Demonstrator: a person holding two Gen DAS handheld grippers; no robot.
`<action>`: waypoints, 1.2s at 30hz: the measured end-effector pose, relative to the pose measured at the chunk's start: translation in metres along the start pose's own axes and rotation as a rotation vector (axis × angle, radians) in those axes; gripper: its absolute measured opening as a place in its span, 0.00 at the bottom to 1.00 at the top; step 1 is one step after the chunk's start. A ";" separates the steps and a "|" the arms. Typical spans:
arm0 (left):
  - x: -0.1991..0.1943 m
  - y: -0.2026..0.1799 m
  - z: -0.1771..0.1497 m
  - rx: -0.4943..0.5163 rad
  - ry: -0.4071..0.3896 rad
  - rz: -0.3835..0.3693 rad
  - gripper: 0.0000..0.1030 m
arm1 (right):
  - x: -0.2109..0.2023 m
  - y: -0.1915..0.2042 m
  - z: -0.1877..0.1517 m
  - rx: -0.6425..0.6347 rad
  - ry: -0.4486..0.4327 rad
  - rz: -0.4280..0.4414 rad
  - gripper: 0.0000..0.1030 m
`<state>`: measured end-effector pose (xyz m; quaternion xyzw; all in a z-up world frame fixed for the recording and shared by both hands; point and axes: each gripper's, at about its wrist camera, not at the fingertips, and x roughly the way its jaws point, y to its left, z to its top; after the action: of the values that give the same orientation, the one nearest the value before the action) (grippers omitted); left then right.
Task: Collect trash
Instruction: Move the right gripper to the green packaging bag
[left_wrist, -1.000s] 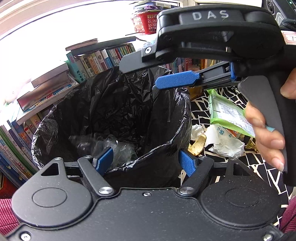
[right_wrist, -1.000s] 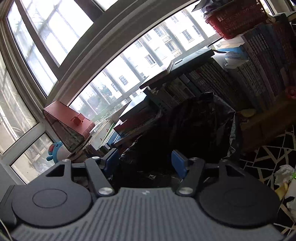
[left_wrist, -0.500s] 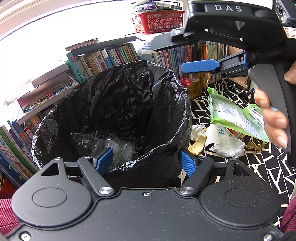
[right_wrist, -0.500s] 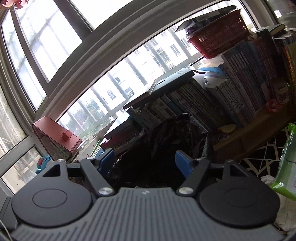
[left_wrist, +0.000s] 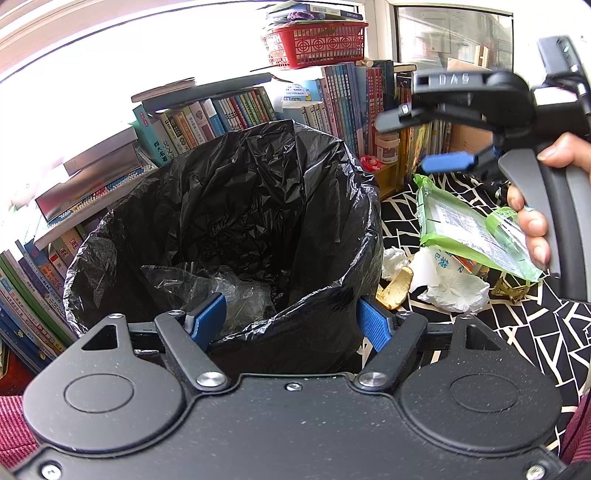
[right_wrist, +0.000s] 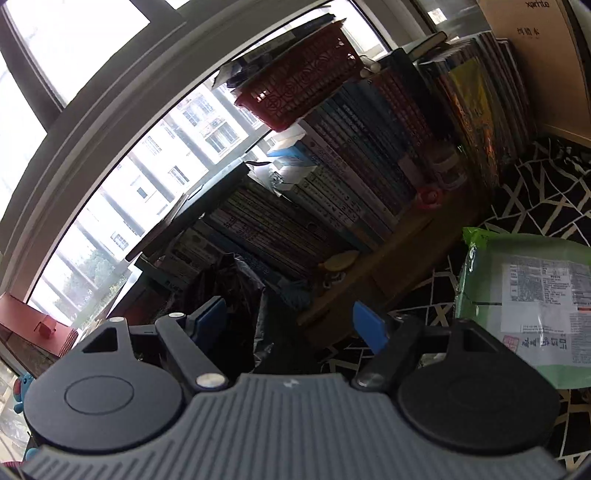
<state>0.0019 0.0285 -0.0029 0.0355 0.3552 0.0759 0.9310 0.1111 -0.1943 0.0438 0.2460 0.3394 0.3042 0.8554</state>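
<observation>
A bin lined with a black bag (left_wrist: 258, 206) stands in front of my left gripper (left_wrist: 290, 325), which is open, its blue pads straddling the bag's near rim. Clear plastic film (left_wrist: 221, 284) lies inside the bag. To the right, on the black-and-white patterned floor, lie a green packet (left_wrist: 469, 225), a white tissue (left_wrist: 454, 288), a smaller white crumple (left_wrist: 393, 256) and a yellowish peel (left_wrist: 397, 288). My right gripper (left_wrist: 406, 144) is open and empty, held by a hand above the packet. In the right wrist view the right gripper (right_wrist: 290, 325) has the bag (right_wrist: 236, 280) at left and the green packet (right_wrist: 524, 302) at right.
Shelves of books (left_wrist: 229, 114) run behind the bin, with a red basket (left_wrist: 317, 44) on top. A small jar (left_wrist: 386, 147) and a red object (left_wrist: 369, 162) sit on a low wooden ledge. A gold wrapper (left_wrist: 511, 288) lies by the tissue.
The right gripper has moved right, from above the bag's opening to above the green packet. The left gripper and the bag have stayed where they were.
</observation>
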 end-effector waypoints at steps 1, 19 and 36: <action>0.000 -0.001 0.000 -0.001 0.000 0.000 0.73 | 0.003 -0.005 0.000 0.019 0.006 -0.024 0.82; 0.000 -0.001 -0.002 0.002 -0.005 0.000 0.73 | 0.031 -0.099 -0.012 0.208 0.095 -0.468 0.88; 0.001 -0.001 -0.001 0.007 -0.005 0.001 0.74 | 0.036 -0.134 -0.025 0.275 0.135 -0.648 0.93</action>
<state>0.0017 0.0273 -0.0046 0.0389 0.3529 0.0752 0.9318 0.1616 -0.2568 -0.0717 0.2177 0.4931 -0.0158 0.8422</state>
